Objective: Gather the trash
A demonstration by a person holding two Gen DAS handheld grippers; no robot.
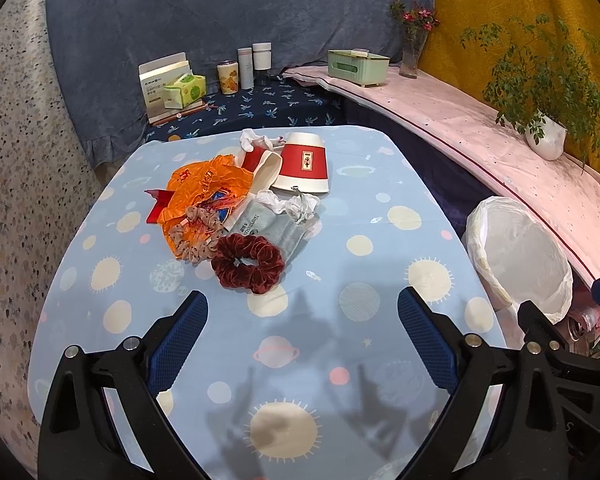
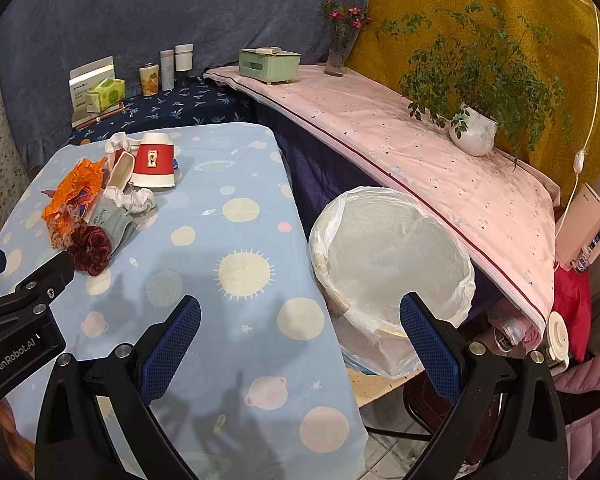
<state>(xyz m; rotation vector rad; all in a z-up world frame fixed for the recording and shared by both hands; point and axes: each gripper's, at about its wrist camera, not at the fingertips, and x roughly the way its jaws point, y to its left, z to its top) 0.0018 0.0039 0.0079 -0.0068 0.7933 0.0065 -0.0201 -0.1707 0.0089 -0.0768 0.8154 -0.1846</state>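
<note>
Table [image 1: 380,240] under a pale blue planet-print cloth, blue and yellow drapes behind. Litter heaped at its far left: orange bag [image 1: 204,188], upturned red cup [image 1: 304,164], a second cup lying on its side and partly hidden, crumpled tissue [image 1: 296,204], two scrunchies. Lined bin [image 2: 392,272] stands just off the table's right edge, its base cut off. Left gripper [image 1: 302,308] and right gripper [image 2: 300,312] both spread wide, empty, above bare cloth.
</note>
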